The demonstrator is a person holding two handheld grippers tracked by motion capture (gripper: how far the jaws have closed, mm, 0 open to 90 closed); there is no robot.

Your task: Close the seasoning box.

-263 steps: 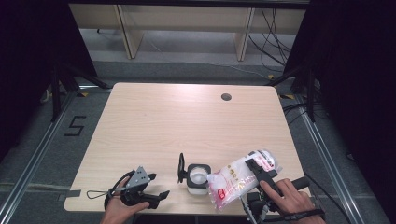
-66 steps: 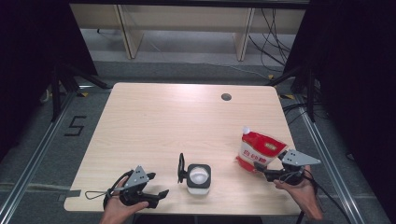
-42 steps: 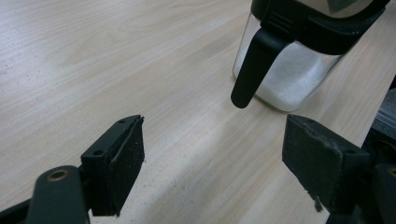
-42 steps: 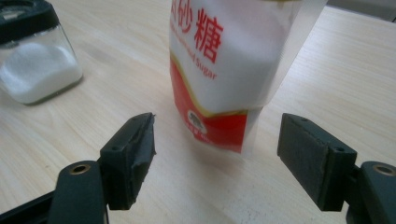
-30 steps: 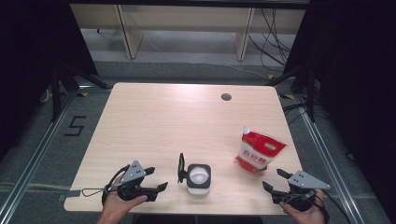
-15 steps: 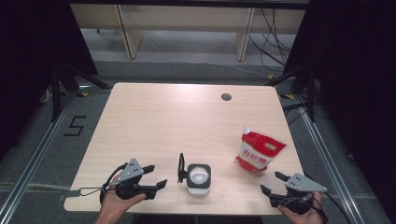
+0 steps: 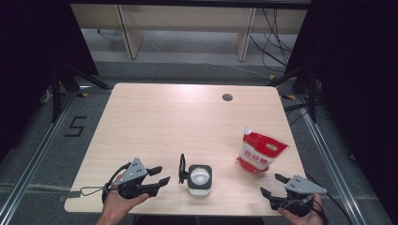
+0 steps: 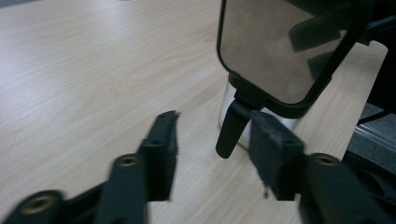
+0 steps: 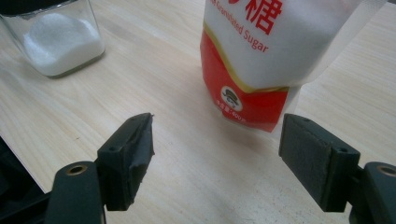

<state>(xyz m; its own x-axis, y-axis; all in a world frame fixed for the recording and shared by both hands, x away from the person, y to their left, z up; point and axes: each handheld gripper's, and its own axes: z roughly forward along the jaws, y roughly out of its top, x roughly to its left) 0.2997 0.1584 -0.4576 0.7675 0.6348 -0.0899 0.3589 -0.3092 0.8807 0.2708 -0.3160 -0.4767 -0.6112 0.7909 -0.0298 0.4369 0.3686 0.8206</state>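
Left gripper [image 7: 157, 174] facing square clear glass jar of white sugar [image 7: 200, 178], jaws just been narrowing, nothing between them, black hinged lid [image 8: 275, 51] standing upright just ahead. Right gripper [image 7: 273, 185] resting with jaws apart, holding nothing, near red-white plastic sugar pouch [image 7: 259, 153]. Risk: 1 jaw clipping lid, tipping jar, spilling sugar on light wood table [image 7: 187, 117].

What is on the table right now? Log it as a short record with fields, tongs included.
surface: wooden table
jar: square glass jar holding white grains, hinged lid flipped open toward the left tongs
pouch: red and white sugar pouch, upright, right of the jar
left tongs: open, jaws have just been closing, nothing between them, aimed at the lid
right tongs: open, empty, near the pouch
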